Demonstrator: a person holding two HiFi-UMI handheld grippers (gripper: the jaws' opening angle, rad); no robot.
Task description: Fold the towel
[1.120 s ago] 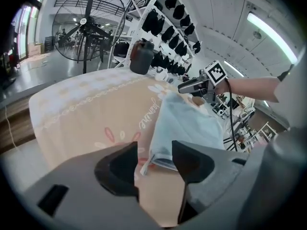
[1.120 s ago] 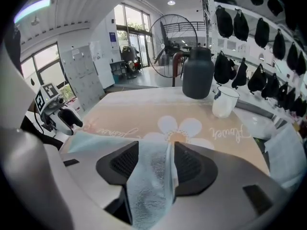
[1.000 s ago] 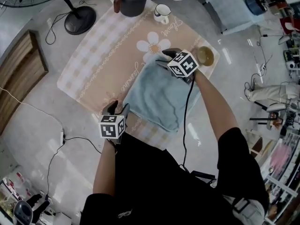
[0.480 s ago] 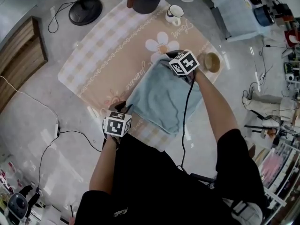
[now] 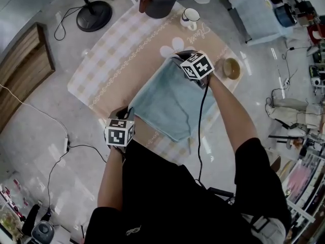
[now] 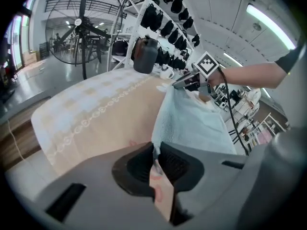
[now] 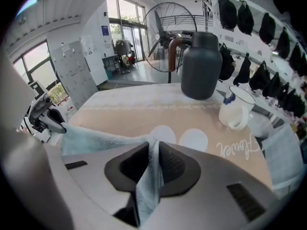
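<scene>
A light blue towel (image 5: 170, 103) lies on the beige flowered tablecloth (image 5: 117, 50). My left gripper (image 5: 129, 112) is at the towel's near left corner. Its jaws have just been closing and now pinch that corner (image 6: 154, 147), with a pinkish tag caught between them. At the far corner by the flower print, my right gripper (image 5: 177, 58) has also just been closing, and a fold of towel (image 7: 151, 164) is squeezed in its jaws. The towel's left edge runs straight between the two grippers. In the left gripper view the right gripper (image 6: 188, 82) holds the far corner slightly lifted.
On the cloth's far edge stand a dark jug (image 5: 161, 1) and a white mug (image 5: 190, 18). A small bowl (image 5: 231, 68) sits just right of my right hand. A fan base (image 5: 95, 17), a wooden board (image 5: 25, 75) and cables (image 5: 61, 151) are on the floor.
Both grippers' jaws have gone from open to shut on the towel's two left corners. The edge between them now looks straighter and slightly raised.
</scene>
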